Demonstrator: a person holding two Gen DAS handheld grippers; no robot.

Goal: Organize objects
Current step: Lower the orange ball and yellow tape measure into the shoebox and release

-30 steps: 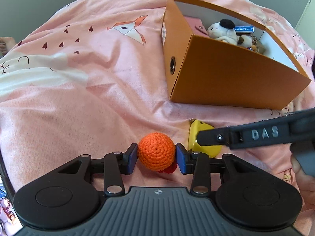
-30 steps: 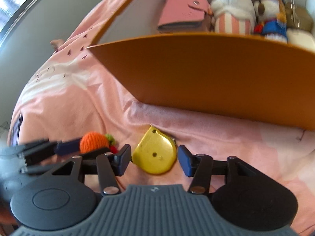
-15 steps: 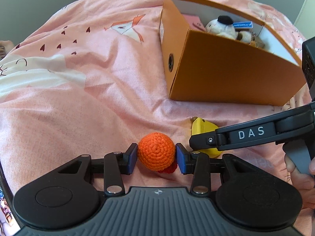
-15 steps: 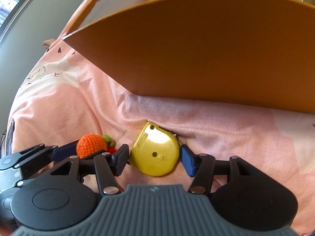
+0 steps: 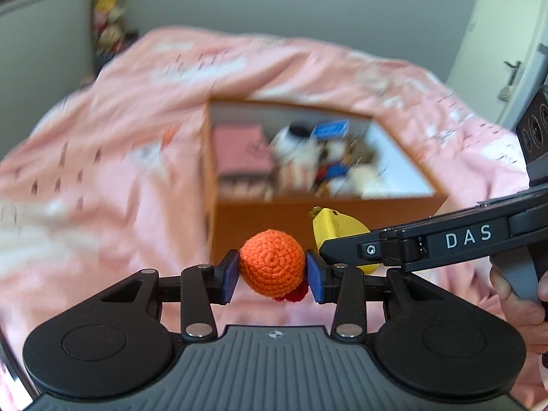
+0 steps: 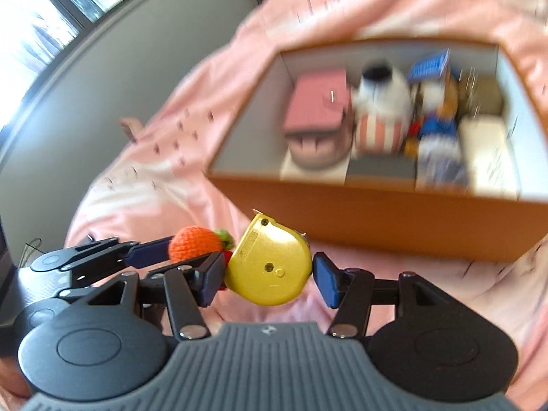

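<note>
My left gripper is shut on an orange crochet ball with a bit of red below it, held in the air. My right gripper is shut on a flat yellow tape measure, also off the bed. The two grippers hang side by side, close together. The right wrist view shows the ball just left of the tape measure. In the left wrist view the tape measure shows right of the ball. Ahead and below stands an open orange box, blurred.
The box rests on a pink bedspread. Inside lie a pink wallet, a white striped plush, a blue-dressed plush and other small items. A hand holds the right gripper's handle. Grey walls stand behind.
Both grippers have risen off the bed with the ball and the tape measure still gripped. The box's inside now shows from above, and the background is blurred.
</note>
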